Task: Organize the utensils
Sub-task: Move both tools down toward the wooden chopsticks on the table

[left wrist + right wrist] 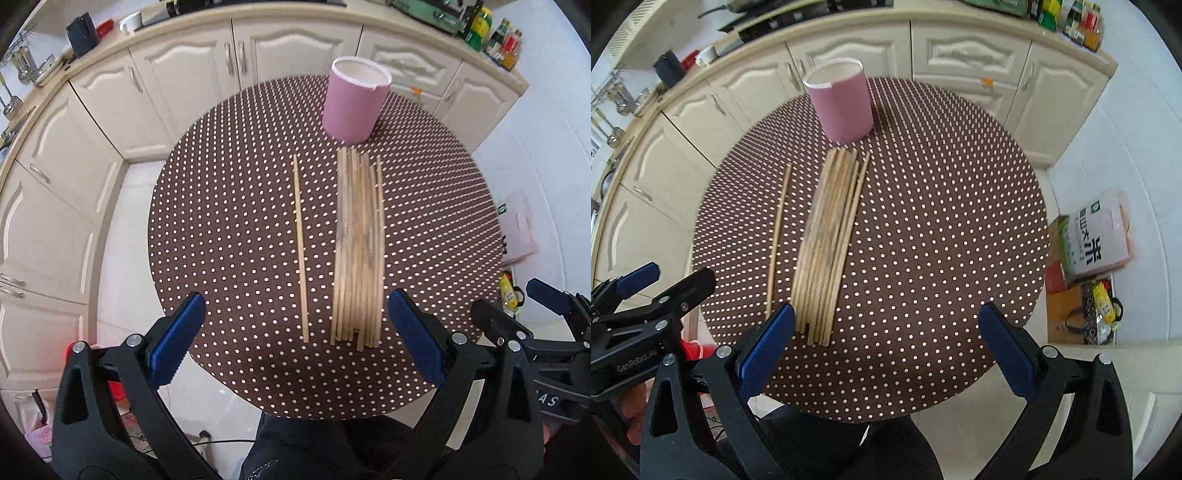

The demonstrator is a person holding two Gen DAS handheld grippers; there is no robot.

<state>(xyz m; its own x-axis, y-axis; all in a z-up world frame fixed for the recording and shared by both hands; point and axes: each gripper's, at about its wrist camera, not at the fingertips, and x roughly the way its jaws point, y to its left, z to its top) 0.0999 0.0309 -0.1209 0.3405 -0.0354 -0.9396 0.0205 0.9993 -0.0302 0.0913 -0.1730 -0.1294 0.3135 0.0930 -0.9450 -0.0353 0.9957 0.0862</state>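
Filling most of both frames, we have the round table [229, 206] with its brown dotted cloth, and everything for the job sits toward its middle and far side. We read that layout as deliberate: the pink cup [352, 101] stands upright with its mouth open near the top centre of the left wrist view, just beyond the far tips of the sticks, so each one only needs lifting and tipping forward to go in.

Below the cup, the bundle of chopsticks [358, 251] lies flat, packed side by side and running from the cup's foot down toward us. To its left, apart from the bundle, a single chopstick [300, 251] lies parallel on the cloth. Being alone, we judge it the easier first pick, since nothing crowds it.

Our left gripper [295, 347] sits at the bottom centre of its own frame, jaws spread wide with both the single stick's near end and the bundle's near ends showing between the blue pads; it holds nothing and touches nothing. Our right gripper [886, 347] is equally wide apart and empty at the bottom of its view, with the bundle's near ends just beside its left pad, though we cannot tell whether they touch. Nothing is in the cup yet, as far as we can see.
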